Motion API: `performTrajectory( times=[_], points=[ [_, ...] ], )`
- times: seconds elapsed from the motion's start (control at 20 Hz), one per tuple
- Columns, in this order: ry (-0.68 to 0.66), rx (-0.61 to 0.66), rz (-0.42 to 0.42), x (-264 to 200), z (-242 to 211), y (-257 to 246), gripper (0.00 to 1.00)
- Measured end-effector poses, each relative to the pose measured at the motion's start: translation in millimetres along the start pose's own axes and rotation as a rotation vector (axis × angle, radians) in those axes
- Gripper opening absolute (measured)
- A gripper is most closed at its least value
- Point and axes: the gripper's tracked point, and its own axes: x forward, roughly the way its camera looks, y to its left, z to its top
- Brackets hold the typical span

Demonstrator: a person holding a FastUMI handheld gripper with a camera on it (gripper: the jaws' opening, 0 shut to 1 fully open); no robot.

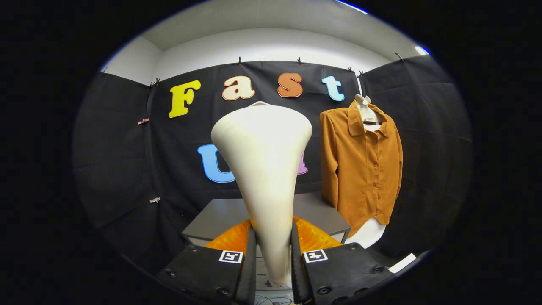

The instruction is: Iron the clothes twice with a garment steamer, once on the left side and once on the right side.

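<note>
The gripper (273,258) fingers clamp the garment steamer (264,169) at its narrow neck. It looks rigid, smooth, top-heavy; grip firmly. The shirt (364,169) hangs soft, far right.

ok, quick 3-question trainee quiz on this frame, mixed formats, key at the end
1. True or false: the tool is shut on the steamer.
2. Where does the shirt hang relative to the steamer head? A) behind and to its right B) to its left C) flat on the table
3. Fill in: the shirt's front is ____ (buttoned/open).

Key: 1 true: both fingers press its handle. 2 A. 3 buttoned.
</note>
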Motion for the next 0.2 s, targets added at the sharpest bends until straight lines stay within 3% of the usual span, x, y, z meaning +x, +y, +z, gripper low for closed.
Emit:
performTrajectory(
  times=[0.2],
  points=[
    [-0.008,-0.003,-0.006,0.2,3.5,-0.9,0.37]
  ],
)
